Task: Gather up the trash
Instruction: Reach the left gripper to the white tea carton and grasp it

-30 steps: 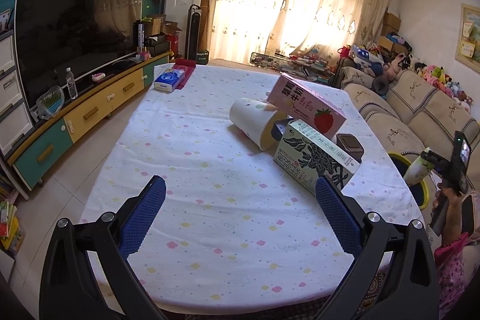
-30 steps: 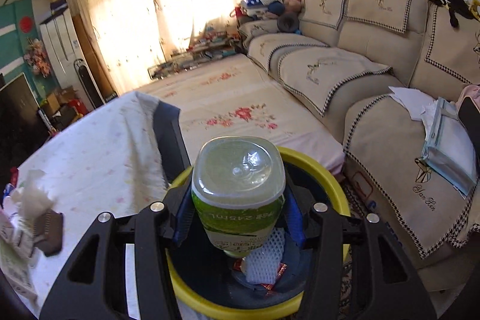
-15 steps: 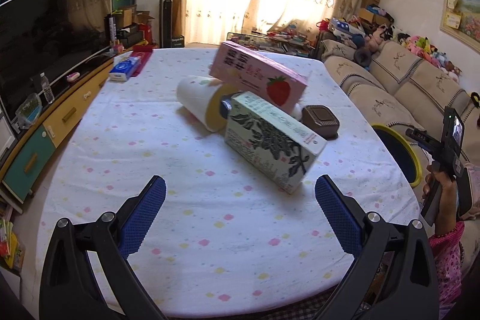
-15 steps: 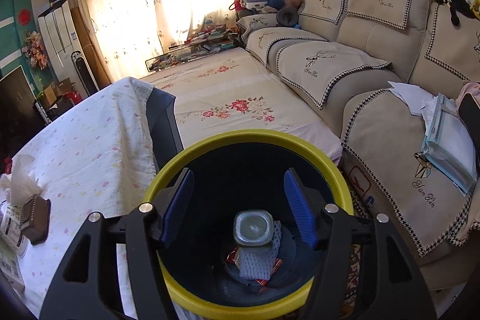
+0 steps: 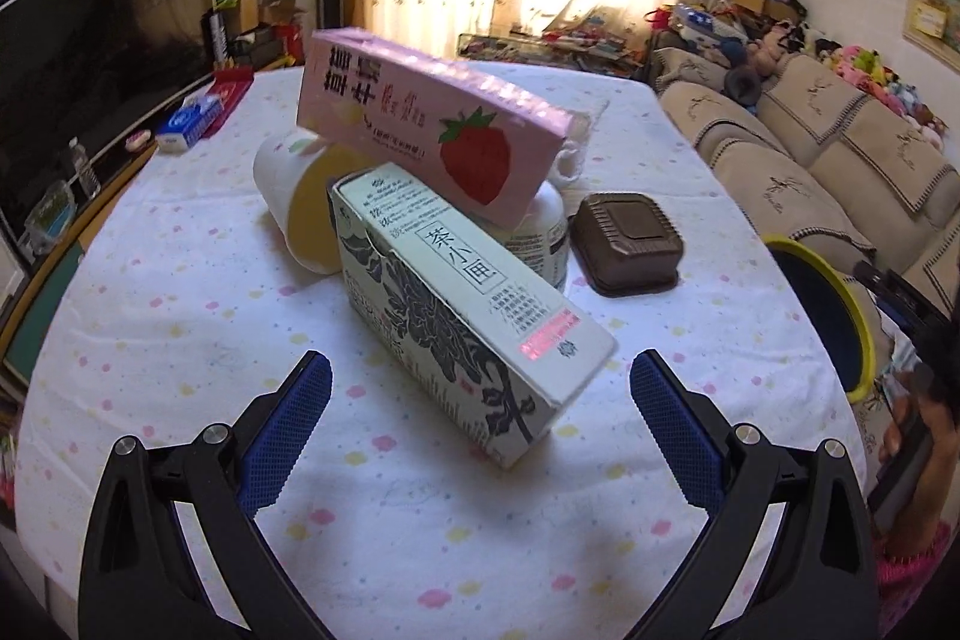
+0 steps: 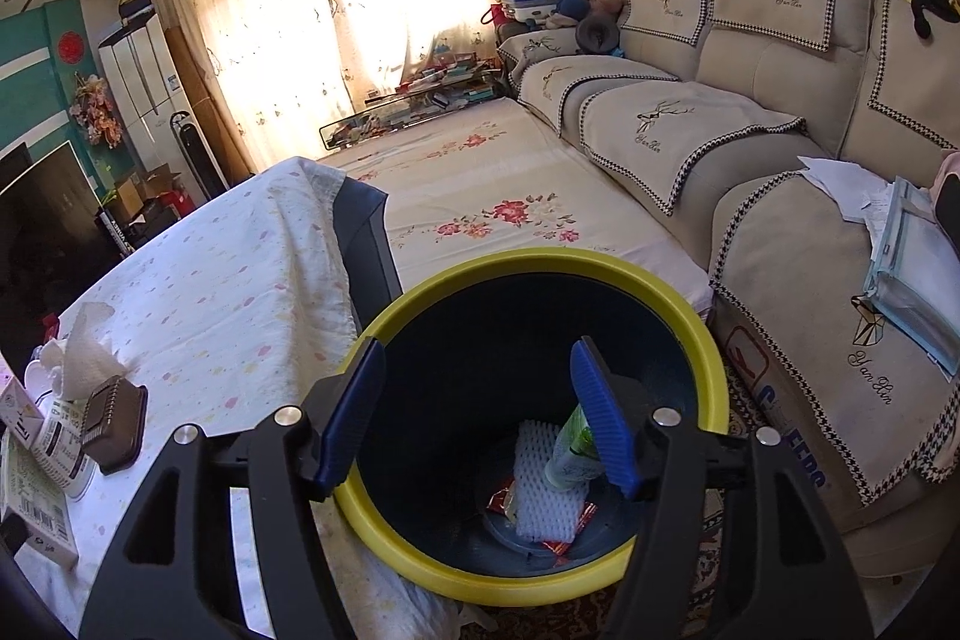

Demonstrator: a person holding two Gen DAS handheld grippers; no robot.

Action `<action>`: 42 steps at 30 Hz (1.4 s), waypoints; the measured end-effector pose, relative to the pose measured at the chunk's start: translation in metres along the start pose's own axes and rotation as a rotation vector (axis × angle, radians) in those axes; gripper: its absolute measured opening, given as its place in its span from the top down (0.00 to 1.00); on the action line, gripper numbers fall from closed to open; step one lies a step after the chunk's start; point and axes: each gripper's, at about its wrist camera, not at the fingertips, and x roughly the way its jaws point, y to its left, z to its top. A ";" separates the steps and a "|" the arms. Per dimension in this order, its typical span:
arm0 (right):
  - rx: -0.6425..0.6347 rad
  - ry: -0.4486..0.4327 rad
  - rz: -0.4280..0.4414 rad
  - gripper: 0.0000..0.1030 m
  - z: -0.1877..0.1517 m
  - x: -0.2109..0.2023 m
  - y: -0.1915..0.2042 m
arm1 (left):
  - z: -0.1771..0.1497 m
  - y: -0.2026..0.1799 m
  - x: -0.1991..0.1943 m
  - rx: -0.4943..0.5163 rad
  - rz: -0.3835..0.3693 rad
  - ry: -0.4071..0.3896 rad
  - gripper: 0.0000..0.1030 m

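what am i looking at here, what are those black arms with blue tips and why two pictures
No robot: a person holds a two-finger grabber in each hand, each with a camera looking along its fingers, hence two pictures. The left tongs are open and empty over the table, facing a grey tea carton, a pink strawberry carton and a brown box. The right tongs are open and empty above a yellow-rimmed bin; a green bottle lies inside.

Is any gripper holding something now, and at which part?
Nothing is held. The left gripper and the right gripper are both open and empty.
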 end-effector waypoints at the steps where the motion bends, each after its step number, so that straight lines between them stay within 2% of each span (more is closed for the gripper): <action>1: 0.002 0.001 0.004 0.40 0.000 0.000 0.000 | 0.001 0.000 0.004 -0.012 0.011 0.003 0.05; 7: 0.013 0.014 0.022 0.39 -0.001 0.005 -0.001 | 0.003 0.016 0.016 -0.083 0.079 -0.003 0.05; 17: 0.036 0.028 0.040 0.39 -0.003 0.010 -0.005 | -0.008 0.065 -0.012 -0.129 0.160 -0.074 0.06; 19: 0.032 0.026 0.042 0.39 -0.003 0.009 -0.003 | -0.008 0.075 -0.008 -0.149 0.149 -0.063 0.11; 21: 0.026 0.027 0.047 0.39 -0.004 0.008 -0.001 | -0.009 0.083 -0.001 -0.169 0.117 -0.033 0.21; 23: 0.021 0.029 0.050 0.39 -0.004 0.007 0.001 | -0.010 0.088 0.009 -0.187 0.071 0.008 0.25; 25: 0.018 0.031 0.050 0.39 -0.004 0.007 0.001 | -0.009 0.093 0.015 -0.221 0.034 0.024 0.25; 28: 0.018 0.035 0.051 0.39 -0.004 0.008 0.001 | -0.011 0.095 0.015 -0.247 0.052 0.039 0.20; 30: 0.021 0.040 0.051 0.38 -0.005 0.010 0.001 | -0.010 0.094 0.017 -0.247 0.068 0.062 0.08; 32: 0.025 0.052 0.058 0.37 -0.006 0.013 0.002 | -0.011 0.087 0.019 -0.235 0.059 0.088 0.08; 35: 0.019 0.060 0.064 0.37 -0.009 0.016 0.007 | -0.011 0.076 0.028 -0.200 0.102 0.110 0.06; 40: 0.017 0.061 0.065 0.37 -0.009 0.016 0.007 | -0.010 0.071 0.034 -0.197 0.148 0.121 0.07; 42: 0.021 0.061 0.064 0.37 -0.010 0.015 0.006 | -0.008 0.077 0.033 -0.202 0.150 0.107 0.20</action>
